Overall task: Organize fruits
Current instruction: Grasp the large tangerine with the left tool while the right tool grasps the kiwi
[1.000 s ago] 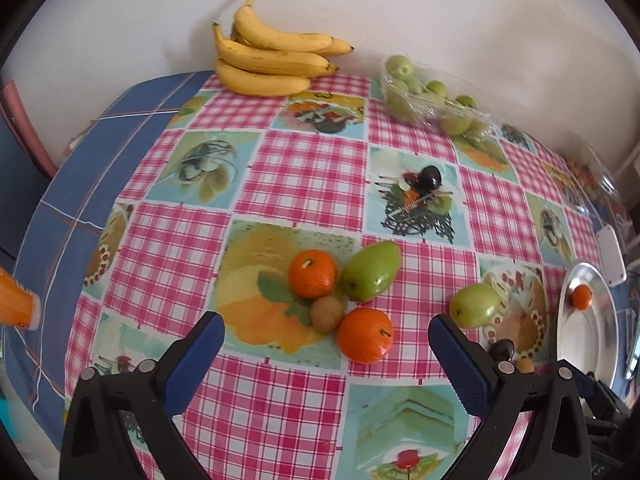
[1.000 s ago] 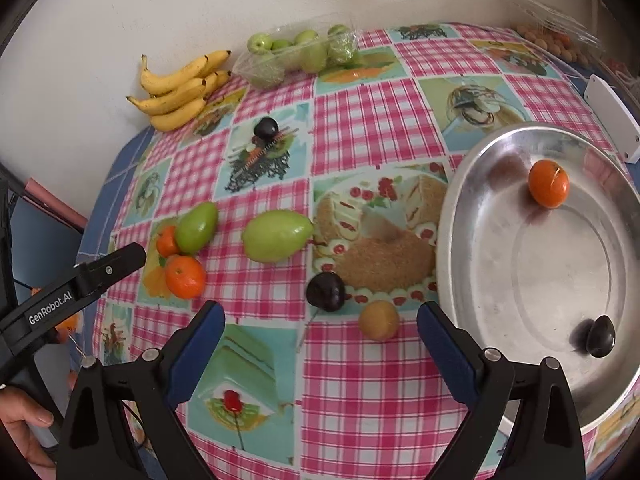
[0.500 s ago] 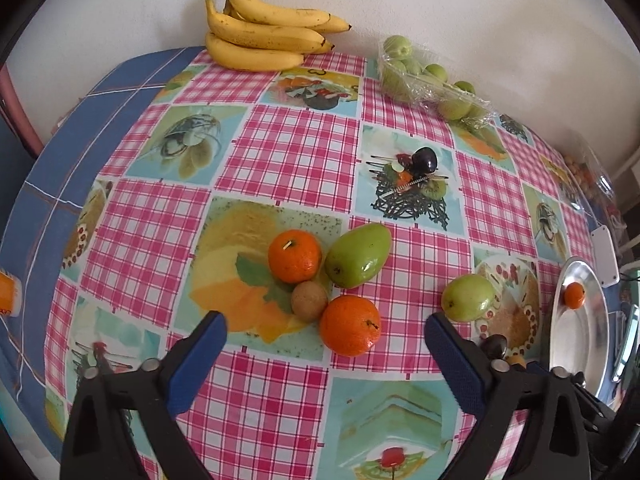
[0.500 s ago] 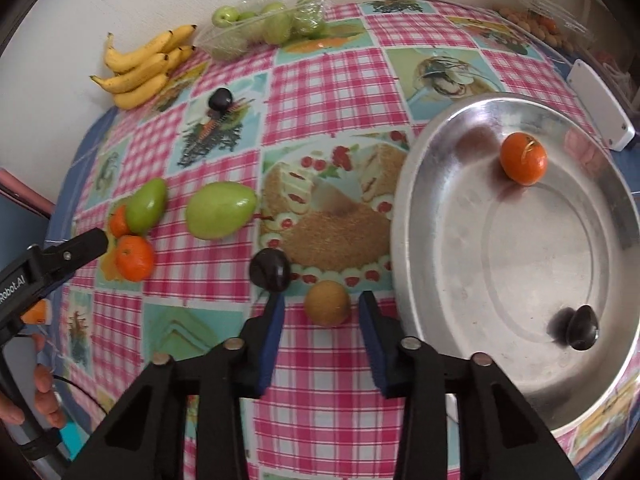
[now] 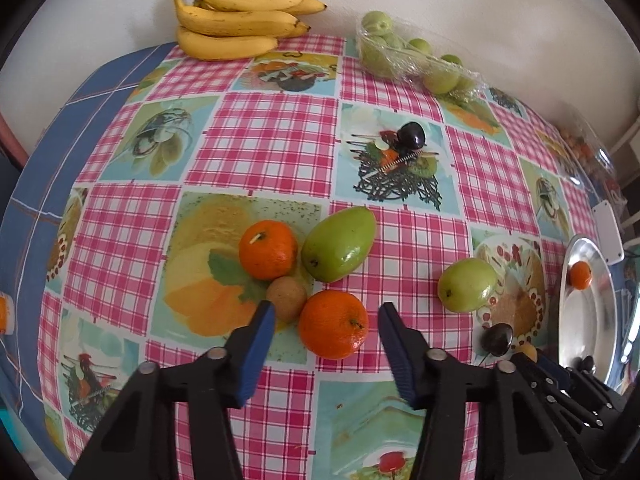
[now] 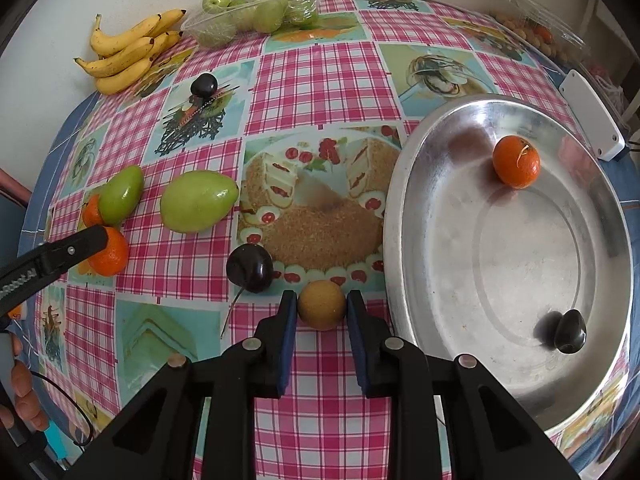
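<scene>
Where tray rim nears, right gripper hemmed

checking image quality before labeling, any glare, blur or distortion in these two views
Left wrist view: strong fisheye bulge bends the tablecloth; the silver tray at the right edge is squeezed thin and glary. Right wrist view: same bulge, soft reflections and fruit shadows on the tray, the brown fruit between the right gripper fingers is sharp.

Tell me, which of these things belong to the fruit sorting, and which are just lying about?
In the job: small brown fruit between the right gripper jaws; orange before the left gripper; metal tray.

Lying about: bananas; boxed green fruits; white box.
</scene>
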